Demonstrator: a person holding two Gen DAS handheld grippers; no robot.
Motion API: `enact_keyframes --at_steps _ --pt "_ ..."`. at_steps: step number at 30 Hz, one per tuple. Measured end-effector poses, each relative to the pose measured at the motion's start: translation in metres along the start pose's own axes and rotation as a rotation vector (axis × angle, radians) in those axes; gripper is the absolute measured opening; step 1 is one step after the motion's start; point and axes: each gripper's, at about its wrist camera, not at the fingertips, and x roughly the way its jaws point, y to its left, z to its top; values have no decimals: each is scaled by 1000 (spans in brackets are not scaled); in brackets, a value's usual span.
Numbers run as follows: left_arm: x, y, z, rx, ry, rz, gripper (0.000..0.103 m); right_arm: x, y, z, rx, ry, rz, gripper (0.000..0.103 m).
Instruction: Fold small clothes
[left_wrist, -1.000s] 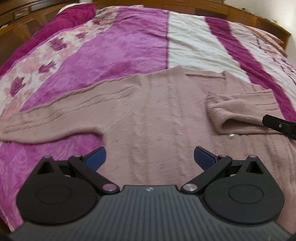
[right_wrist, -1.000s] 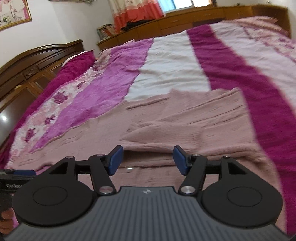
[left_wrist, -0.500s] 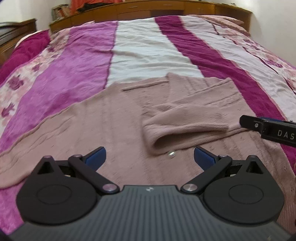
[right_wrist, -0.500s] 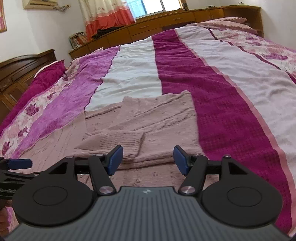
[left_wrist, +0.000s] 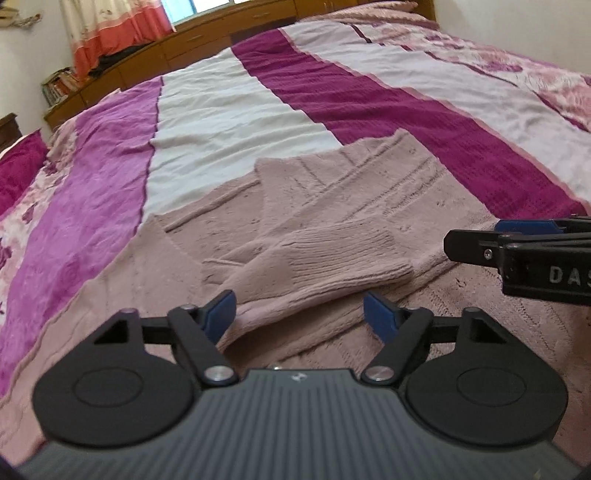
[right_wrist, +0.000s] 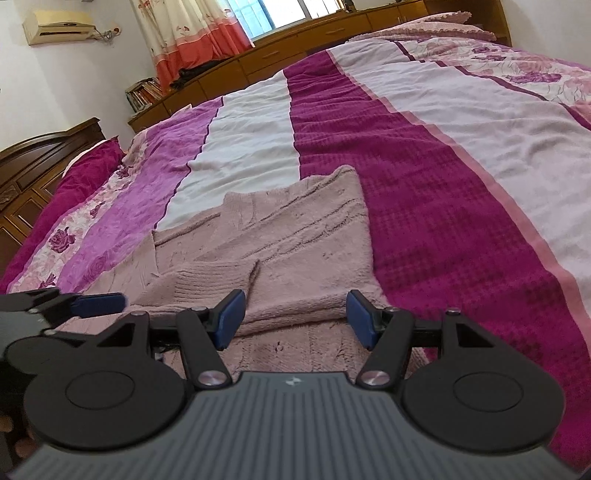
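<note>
A dusty-pink knitted sweater lies flat on the striped bedspread, one sleeve folded across its body with the ribbed cuff on top. My left gripper hovers low just in front of that cuff; its jaws are closing, and the cuff's edge lies between the blue pads without being pressed. The right gripper stands open over the sweater near its right edge, with fabric below the pads. Each gripper shows at the side of the other's view: the right one, the left one.
The bedspread spreads wide to the right and beyond the sweater. A dark wooden headboard stands at left, a low wooden cabinet under a curtained window at the back. A person's hand shows at the lower left.
The left gripper has swung right across the sweater to the folded sleeve's cuff and its jaws have narrowed. The right gripper has drifted right and lower over the sweater's right side.
</note>
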Motion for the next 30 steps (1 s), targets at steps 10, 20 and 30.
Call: enact_keyframes --at_steps 10,20,30 --pt "15 -11 5 28 -1 -65 22 9 -6 -6 21 3 26 68" --pt "-8 13 14 -98 -94 -36 9 12 -7 -9 13 7 27 68" --pt "-35 87 13 -317 -160 110 8 13 -6 -10 2 9 20 68"
